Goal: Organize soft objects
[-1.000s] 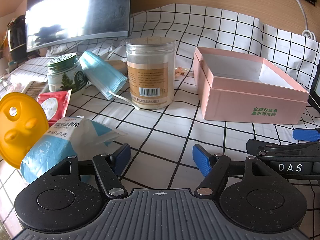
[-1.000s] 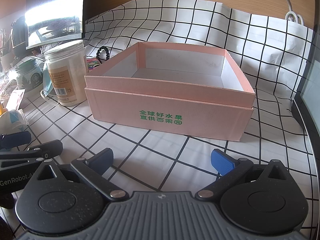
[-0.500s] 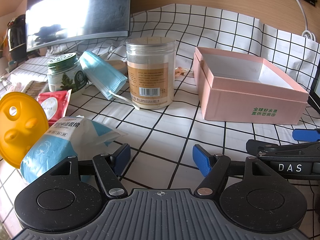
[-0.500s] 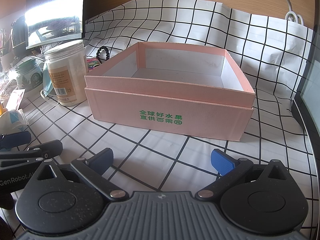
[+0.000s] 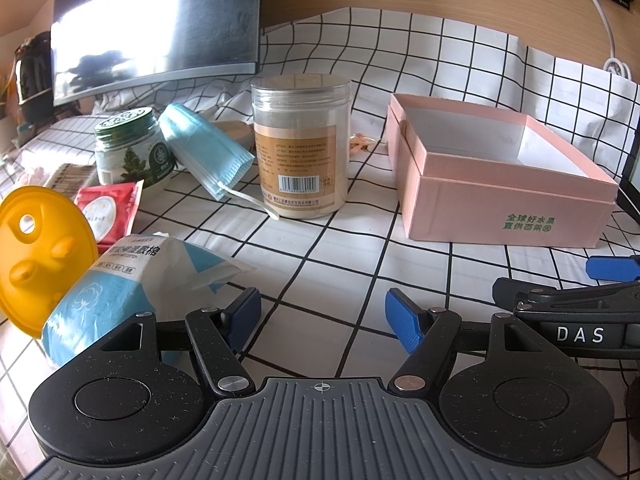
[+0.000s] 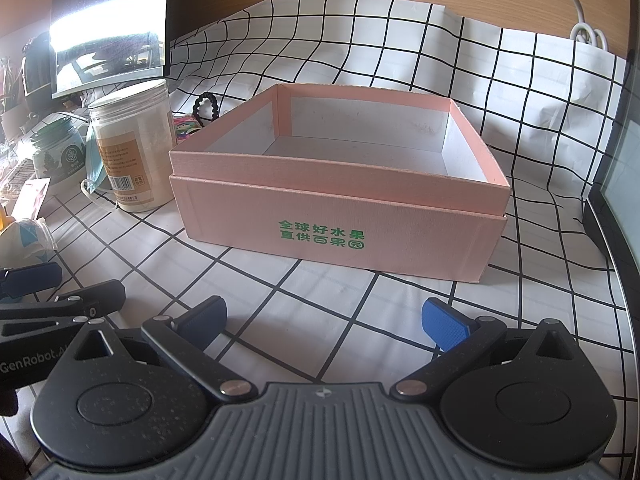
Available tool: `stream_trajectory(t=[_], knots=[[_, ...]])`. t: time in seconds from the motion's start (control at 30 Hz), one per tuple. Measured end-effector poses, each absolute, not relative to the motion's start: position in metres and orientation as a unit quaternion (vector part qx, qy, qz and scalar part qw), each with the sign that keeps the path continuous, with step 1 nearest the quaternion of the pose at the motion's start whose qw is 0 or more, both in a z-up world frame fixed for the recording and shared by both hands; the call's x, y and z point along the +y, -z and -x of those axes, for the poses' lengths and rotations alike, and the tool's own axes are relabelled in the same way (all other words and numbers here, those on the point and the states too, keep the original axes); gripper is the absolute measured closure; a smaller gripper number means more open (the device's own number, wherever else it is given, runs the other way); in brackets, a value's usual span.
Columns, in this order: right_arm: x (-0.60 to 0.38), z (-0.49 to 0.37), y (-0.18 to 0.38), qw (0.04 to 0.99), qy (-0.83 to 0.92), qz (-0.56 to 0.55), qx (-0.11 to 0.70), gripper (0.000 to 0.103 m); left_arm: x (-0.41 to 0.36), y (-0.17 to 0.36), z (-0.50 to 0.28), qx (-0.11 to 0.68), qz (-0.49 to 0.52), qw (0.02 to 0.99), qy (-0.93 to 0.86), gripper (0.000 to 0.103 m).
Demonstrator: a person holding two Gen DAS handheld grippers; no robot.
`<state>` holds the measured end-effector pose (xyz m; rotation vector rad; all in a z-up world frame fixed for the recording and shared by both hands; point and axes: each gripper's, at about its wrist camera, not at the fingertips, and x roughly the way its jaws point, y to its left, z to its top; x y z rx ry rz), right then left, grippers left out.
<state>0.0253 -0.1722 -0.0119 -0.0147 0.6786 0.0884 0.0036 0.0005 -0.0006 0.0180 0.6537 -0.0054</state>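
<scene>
An open pink box [image 5: 504, 196] stands on the checked cloth, empty inside; in the right wrist view the box [image 6: 340, 216] is straight ahead. A blue-and-white cotton pad bag [image 5: 132, 280] lies just left of my left gripper [image 5: 322, 314], which is open and empty. A blue face mask [image 5: 204, 152] leans between a green-lidded jar [image 5: 132, 152] and a clear powder jar [image 5: 300, 148]. A red sachet [image 5: 108, 208] lies by the green jar. My right gripper [image 6: 322, 320] is open and empty in front of the box.
A yellow plastic lid [image 5: 36, 256] sits at the far left. A monitor [image 5: 156, 24] stands behind the jars. A black hair tie [image 6: 206, 106] and a colourful packet [image 6: 186, 126] lie behind the box's left side. A dark screen edge [image 6: 612, 184] is at the right.
</scene>
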Motion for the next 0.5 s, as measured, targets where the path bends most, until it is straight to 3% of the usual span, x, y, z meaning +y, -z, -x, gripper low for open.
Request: stream_trajectory(t=[0.33, 0.5], knots=[[-0.173, -0.027, 0.012, 0.940, -0.049, 0.008, 0.338, 0.000, 0.004, -0.002, -0.003, 0.327, -0.003, 0.945, 0.020, 0.031], [-0.177, -0.047, -0.001, 0.905, -0.077, 0.022, 0.417, 0.000, 0.029, -0.025, 0.007, 0.330, 0.065, 0.938, 0.083, 0.034]])
